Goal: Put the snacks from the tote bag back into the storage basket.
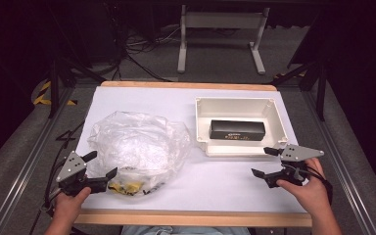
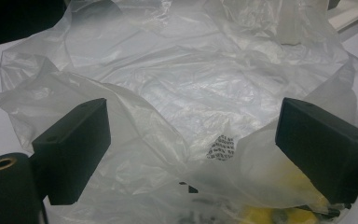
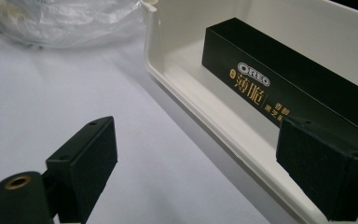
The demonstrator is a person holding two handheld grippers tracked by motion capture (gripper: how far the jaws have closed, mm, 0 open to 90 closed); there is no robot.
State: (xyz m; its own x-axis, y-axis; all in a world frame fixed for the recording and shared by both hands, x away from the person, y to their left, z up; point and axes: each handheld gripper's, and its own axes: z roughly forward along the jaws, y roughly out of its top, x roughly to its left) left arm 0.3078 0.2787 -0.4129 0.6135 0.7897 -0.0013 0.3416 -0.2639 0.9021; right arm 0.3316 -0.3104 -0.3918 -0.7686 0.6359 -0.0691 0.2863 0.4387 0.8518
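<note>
A crumpled clear plastic bag (image 1: 134, 147) lies on the white table cover at the left, with yellow items (image 1: 129, 186) showing through its near edge. My left gripper (image 1: 100, 165) stands open at the bag's near left corner; in the left gripper view its jaws straddle the bag (image 2: 177, 93) without pinching it. A black Oreo box (image 1: 237, 130) lies flat inside a white plastic bin (image 1: 240, 147) at the right. My right gripper (image 1: 265, 161) is open just in front of the bin's near right corner; the box (image 3: 284, 79) lies beyond its jaws.
The table's wooden front edge (image 1: 191, 218) runs just below both hands. White cover (image 1: 215, 183) lies bare between the bag and the right gripper. A white metal frame (image 1: 220, 29) stands on the floor beyond the table.
</note>
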